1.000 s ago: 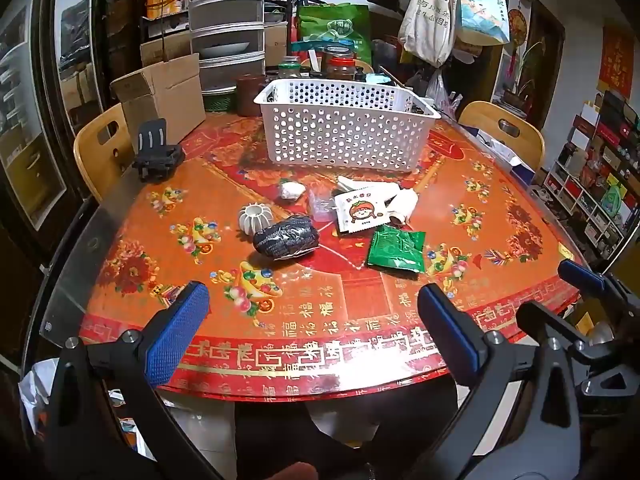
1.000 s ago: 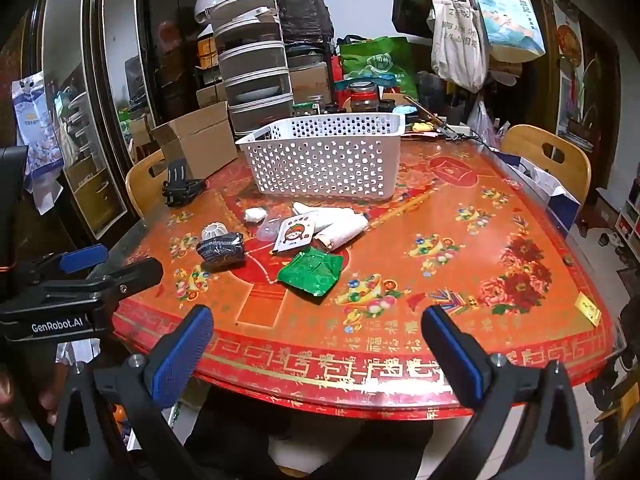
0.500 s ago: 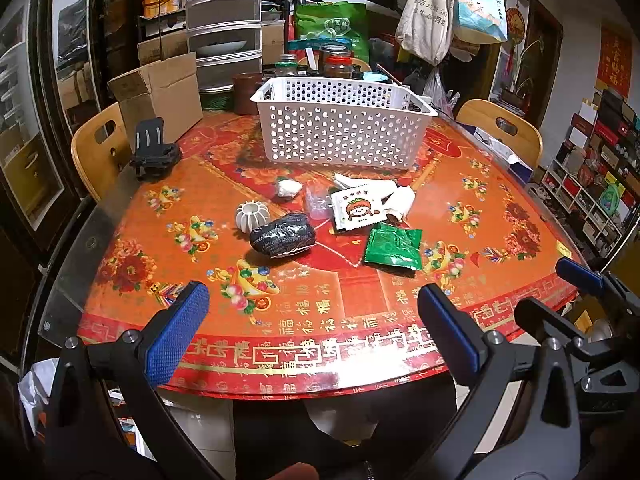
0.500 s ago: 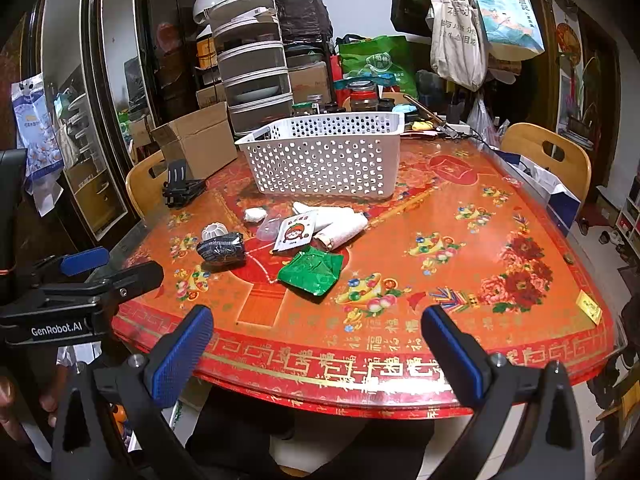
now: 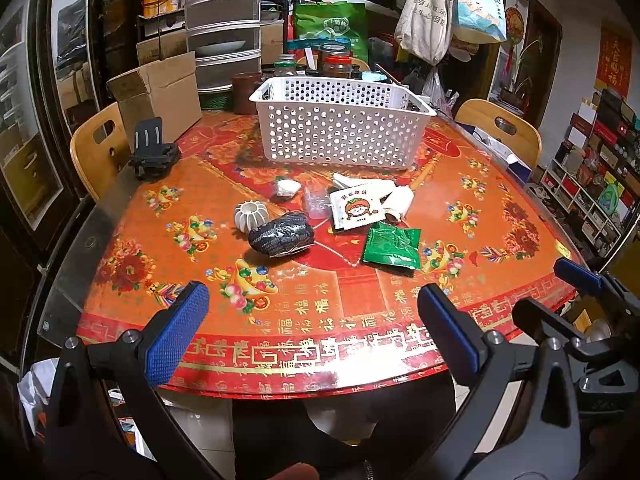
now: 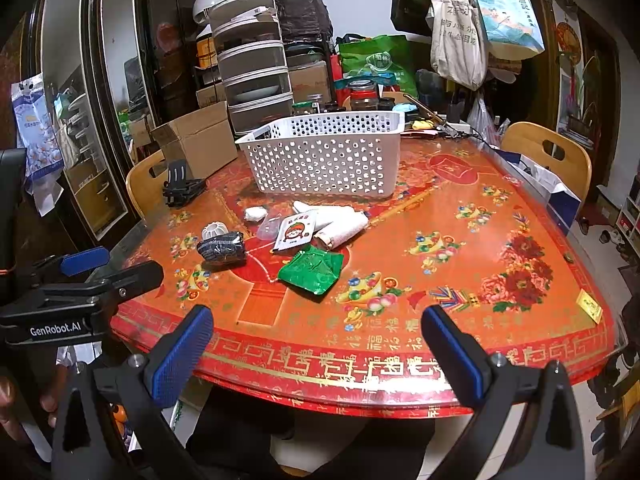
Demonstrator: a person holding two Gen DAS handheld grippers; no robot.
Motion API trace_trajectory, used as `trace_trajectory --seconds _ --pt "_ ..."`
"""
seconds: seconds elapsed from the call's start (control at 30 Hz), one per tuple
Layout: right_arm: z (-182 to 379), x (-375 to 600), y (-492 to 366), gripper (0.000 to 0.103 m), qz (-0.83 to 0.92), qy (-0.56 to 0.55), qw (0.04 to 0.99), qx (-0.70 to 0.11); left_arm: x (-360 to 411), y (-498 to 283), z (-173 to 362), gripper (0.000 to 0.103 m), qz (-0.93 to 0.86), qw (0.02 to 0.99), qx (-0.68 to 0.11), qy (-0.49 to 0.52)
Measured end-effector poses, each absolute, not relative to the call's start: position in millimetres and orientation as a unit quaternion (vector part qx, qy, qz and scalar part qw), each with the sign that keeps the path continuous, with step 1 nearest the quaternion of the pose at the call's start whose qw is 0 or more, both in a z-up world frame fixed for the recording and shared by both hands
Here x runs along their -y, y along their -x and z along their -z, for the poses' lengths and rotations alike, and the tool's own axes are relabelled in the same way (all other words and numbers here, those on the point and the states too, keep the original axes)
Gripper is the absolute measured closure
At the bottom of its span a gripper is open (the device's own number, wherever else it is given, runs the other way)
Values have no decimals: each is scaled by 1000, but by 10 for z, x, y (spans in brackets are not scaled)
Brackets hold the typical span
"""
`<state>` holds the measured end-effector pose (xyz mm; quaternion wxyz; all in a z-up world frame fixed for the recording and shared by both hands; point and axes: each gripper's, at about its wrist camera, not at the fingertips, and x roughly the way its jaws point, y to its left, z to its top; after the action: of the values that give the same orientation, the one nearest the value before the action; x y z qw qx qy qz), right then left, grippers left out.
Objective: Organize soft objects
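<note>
A white perforated basket (image 5: 340,128) (image 6: 326,156) stands at the back of the red patterned table (image 5: 320,312). In front of it lie a black crinkled bundle (image 5: 282,234) (image 6: 222,246), a green packet (image 5: 393,246) (image 6: 312,269), a white cartoon sachet (image 5: 355,209) (image 6: 295,233), a rolled white cloth (image 5: 398,202) (image 6: 344,230), a small white wad (image 5: 287,188) (image 6: 255,213) and a white ribbed piece (image 5: 250,216) (image 6: 214,231). My left gripper (image 5: 312,332) hangs open at the table's near edge. My right gripper (image 6: 318,346) is open too, beside it on the right.
A black phone stand (image 5: 154,154) sits at the table's left rim, with a cardboard box (image 5: 158,98) behind it. Wooden chairs (image 5: 96,148) (image 6: 548,156) flank the table. Jars, stacked drawers and hanging bags crowd the back. Bare tabletop lies right of the packets.
Both views have shifted only slightly; the objects sit a touch nearer the left gripper. Both grippers stay open and nothing on the table has moved.
</note>
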<state>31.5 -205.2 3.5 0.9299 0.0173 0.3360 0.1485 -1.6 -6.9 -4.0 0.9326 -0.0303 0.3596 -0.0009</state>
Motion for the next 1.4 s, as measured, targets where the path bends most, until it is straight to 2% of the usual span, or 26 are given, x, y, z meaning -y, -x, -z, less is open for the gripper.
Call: trace_trajectory --seconds 1.23,1.4 --pt "-4 2055 -324 0 -150 -19 929 -339 93 18 56 0 4 931 -363 33" --pt "96 2037 -334 0 -150 -24 927 -343 91 -36 141 0 39 925 -375 57"
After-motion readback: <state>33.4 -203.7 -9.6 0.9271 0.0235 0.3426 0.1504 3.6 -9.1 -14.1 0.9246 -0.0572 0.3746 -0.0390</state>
